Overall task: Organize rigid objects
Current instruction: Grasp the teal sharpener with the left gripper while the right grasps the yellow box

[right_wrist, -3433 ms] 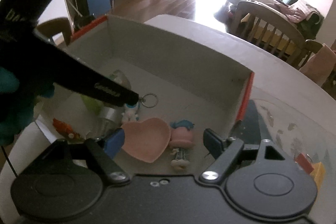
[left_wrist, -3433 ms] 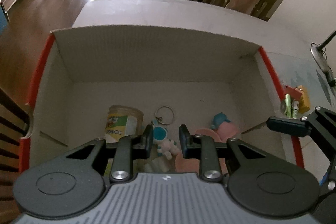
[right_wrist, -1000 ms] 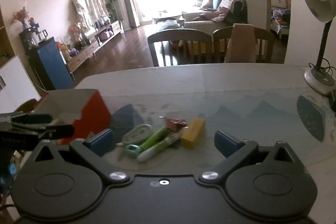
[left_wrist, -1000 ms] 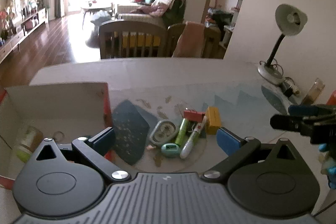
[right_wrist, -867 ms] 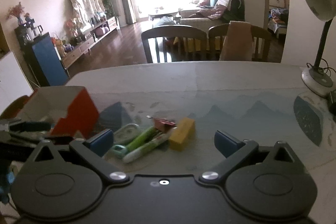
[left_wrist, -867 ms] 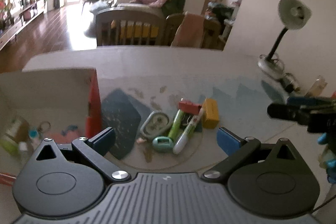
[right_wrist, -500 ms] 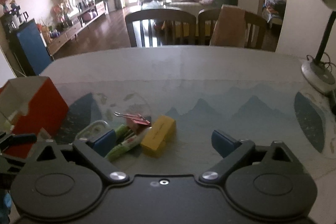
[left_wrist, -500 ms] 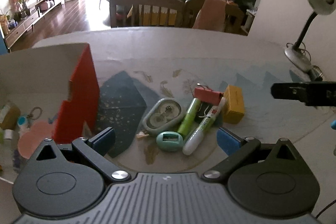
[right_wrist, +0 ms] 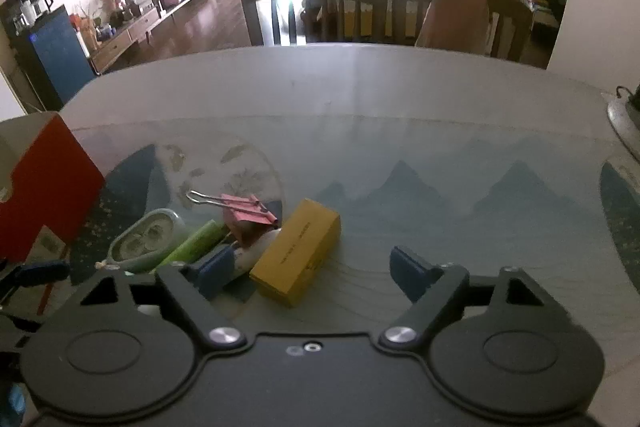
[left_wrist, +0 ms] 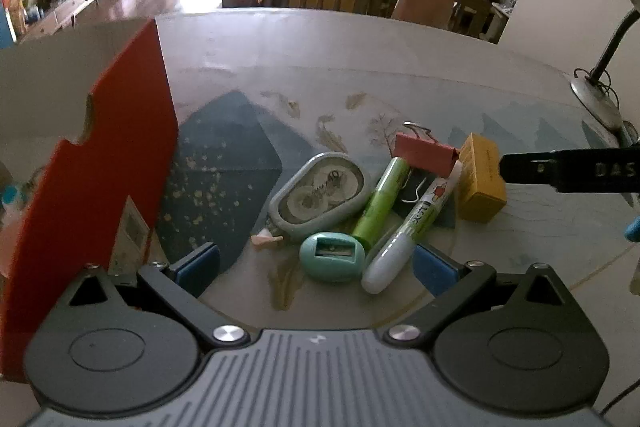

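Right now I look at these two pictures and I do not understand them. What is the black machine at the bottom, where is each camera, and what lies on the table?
There is no robot. A person holds hand tongs in each hand, with a camera on each looking forward. One picture is from the left tongs, one from the right tongs. Both stand open and hold nothing. On the table lie a yellow box, a pink binder clip, a green tube, a white marker, a grey tape dispenser and a teal sharpener. The red cardboard box stands at the left.
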`<state>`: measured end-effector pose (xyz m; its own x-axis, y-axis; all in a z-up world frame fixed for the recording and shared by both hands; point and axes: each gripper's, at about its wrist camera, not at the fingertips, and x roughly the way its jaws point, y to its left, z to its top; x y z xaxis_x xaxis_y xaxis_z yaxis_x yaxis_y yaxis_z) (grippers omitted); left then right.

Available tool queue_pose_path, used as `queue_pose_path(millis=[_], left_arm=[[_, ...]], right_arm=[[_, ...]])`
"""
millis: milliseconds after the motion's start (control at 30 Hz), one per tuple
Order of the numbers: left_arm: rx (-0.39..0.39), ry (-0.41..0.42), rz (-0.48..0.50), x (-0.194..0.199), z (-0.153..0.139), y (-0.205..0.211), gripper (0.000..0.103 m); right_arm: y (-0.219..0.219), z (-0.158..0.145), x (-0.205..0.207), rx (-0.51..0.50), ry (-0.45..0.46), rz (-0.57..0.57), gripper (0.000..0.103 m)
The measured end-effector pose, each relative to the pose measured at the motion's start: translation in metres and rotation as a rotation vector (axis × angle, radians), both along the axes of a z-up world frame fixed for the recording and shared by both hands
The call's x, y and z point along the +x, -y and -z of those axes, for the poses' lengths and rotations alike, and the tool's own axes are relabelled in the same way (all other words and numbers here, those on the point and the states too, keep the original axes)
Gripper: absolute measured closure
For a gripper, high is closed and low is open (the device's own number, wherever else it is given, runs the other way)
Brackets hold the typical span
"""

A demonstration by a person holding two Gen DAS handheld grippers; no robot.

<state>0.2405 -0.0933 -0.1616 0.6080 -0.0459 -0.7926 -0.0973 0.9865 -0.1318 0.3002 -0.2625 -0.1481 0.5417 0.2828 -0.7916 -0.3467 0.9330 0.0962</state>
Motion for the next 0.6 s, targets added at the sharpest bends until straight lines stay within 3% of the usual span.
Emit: queue_pose_path(millis=[167,300,600], left_arm=[[0.007,-0.007,-0.029,0.002,0.006,-0.005,0.002],[0.002,-0.015,-0.029,0.004,0.008,-0.007,0.026],[0.044,0.001,0.045,0.004,0.011,0.007,0.050]], right_arm=[[-0.006,0.010,0.009,-0.002,-0.020,0.006,0.021],[-0.011,0.015,0.013,-0.010,-0.027,0.000,0.024],[-0.019,0.027,0.022,-0.039,-0.051,0.004,0.035]])
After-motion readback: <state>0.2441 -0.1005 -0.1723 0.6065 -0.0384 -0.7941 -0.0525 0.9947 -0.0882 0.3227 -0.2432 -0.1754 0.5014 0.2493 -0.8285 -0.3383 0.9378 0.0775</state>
